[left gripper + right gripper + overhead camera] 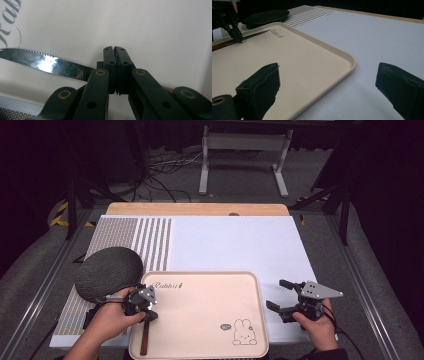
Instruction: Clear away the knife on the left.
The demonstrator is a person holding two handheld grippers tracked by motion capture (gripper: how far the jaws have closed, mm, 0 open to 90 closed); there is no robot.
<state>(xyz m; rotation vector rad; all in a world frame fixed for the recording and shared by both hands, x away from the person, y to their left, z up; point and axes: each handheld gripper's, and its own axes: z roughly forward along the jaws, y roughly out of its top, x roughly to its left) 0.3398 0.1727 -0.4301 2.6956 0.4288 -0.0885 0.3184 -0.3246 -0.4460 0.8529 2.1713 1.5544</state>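
A pale pink rectangular plastic tray (200,320) with rounded corners, a rabbit drawing near its right front corner and cursive lettering near its far left, lies at the near edge of a white sheet (235,242) that covers a wooden table (197,209). On the tray's left side lies a table knife (145,335) with a brown handle and a serrated steel blade (45,62). The left gripper (148,312) is clenched on this knife about where blade meets handle — in the left gripper view its black jaws stand pressed together over the metal, the saw edge running off to the left above the tray floor. Just left of the tray, touching the hand's far side, a dark grey round flat plate (109,272) rests on a striped and dotted mat (150,242). The right gripper (282,296) hovers over the white sheet just beside the tray's right rim, released — its two jaws spread wide with nothing between them.
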